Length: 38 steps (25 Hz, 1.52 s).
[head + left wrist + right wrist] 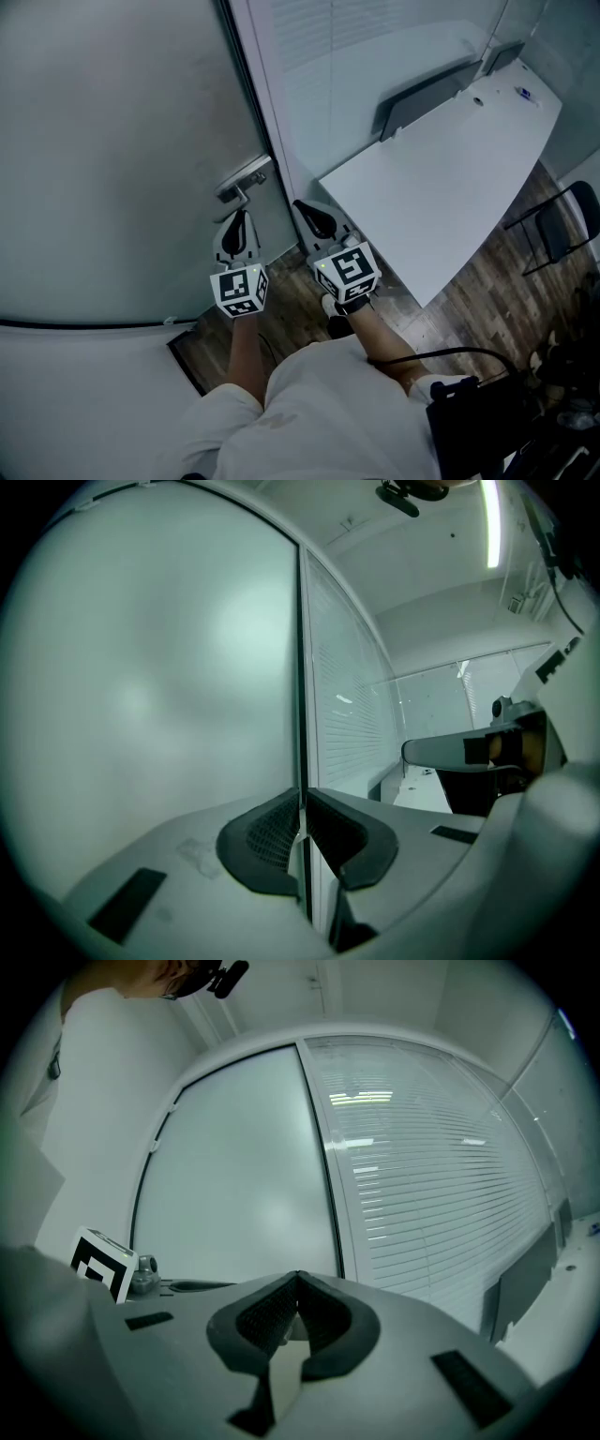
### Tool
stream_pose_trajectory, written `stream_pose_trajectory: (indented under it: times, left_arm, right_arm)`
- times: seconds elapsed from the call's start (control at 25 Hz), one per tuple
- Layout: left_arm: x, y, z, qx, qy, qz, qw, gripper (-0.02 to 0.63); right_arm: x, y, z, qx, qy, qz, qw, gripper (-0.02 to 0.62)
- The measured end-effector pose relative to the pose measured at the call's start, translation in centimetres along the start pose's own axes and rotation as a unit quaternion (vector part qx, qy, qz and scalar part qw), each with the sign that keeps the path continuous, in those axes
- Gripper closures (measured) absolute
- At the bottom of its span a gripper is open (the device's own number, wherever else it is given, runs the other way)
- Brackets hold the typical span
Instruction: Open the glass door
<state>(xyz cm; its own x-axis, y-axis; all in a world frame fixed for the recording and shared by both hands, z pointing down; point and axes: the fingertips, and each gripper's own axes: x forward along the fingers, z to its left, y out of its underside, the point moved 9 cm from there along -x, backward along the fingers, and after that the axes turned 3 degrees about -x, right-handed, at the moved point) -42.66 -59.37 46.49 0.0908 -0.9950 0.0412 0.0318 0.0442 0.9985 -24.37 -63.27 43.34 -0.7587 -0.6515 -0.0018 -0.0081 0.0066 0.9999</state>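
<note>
Head view puts the glass door (112, 159) on my left, frosted and, as far as I can judge, shut. Its metal lever handle (246, 178) sits at the door's edge, next to the dark frame strip (246, 94). My left gripper (238, 217) hangs just below that handle in this view. It is near, but I cannot tell whether it touches. In the left gripper view its jaws are pressed together with nothing between them and point at the door edge, and the handle itself is out of that picture. My right gripper (302, 206) is beside it, facing the slatted panel (309, 56). It is closed too, and empty.

Several things could go wrong from here, as I read it:

- **No grip on the lever:** With closed jaws I can only press it. A smooth lever under a narrow tip may slide off sideways, and the tip could then strike the glass.
- **Aiming blind:** The handle is missing from the left gripper view, so I would be steering by the head view alone and could catch the frame strip instead.
- **Little room on the right:** The white table (450, 178) stands close on that side, so if the door swings towards me there is not much space to step clear.
- **Stray contact:** The right gripper could bump the slatted panel if I lean in.
</note>
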Motion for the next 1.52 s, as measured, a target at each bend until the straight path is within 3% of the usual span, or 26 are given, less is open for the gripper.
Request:
stream_pose_trajectory:
  times: [0.24,0.44,0.68,0.96,1.12,1.36,1.44,1.52]
  left_arm:
    - [0.9,0.9,0.5,0.018,0.007,0.021,0.9996,0.601]
    - [1.6,1.5,1.2,-0.017,0.007,0.04,0.999,0.601]
    - [2.1,2.2,1.0,0.017,0.005,0.071,0.9974,0.59]
    - [2.2,3.7,1.6,0.084,0.008,0.125,0.9885,0.51]
    - [3.2,5.2,3.1,0.153,0.0,0.173,0.9729,0.474]
    - [5.2,6.6,4.3,0.275,0.011,0.245,0.9296,0.462]
    - [5.6,7.2,4.6,0.3,0.018,0.269,0.9151,0.462]
    - [6.0,7.7,4.8,0.313,0.019,0.284,0.9061,0.462]
  right_arm:
    - [0.1,0.5,-0.1,-0.002,0.003,0.006,1.0,0.592]
    - [-0.2,0.7,-0.4,-0.005,0.006,0.012,1.0,0.592]
    - [-0.4,1.1,-0.5,-0.001,0.006,0.018,1.0,0.592]
    - [0.2,1.1,0.2,0.001,-0.004,0.021,1.0,0.592]
    - [0.5,1.2,0.5,0.002,-0.006,0.023,1.0,0.592]
    - [0.1,1.2,0.1,0.008,0.003,0.028,1.0,0.592]
    - [-0.1,1.4,0.0,0.011,0.01,0.03,0.999,0.592]
    - [-0.2,1.7,-0.3,0.014,0.017,0.033,0.999,0.592]
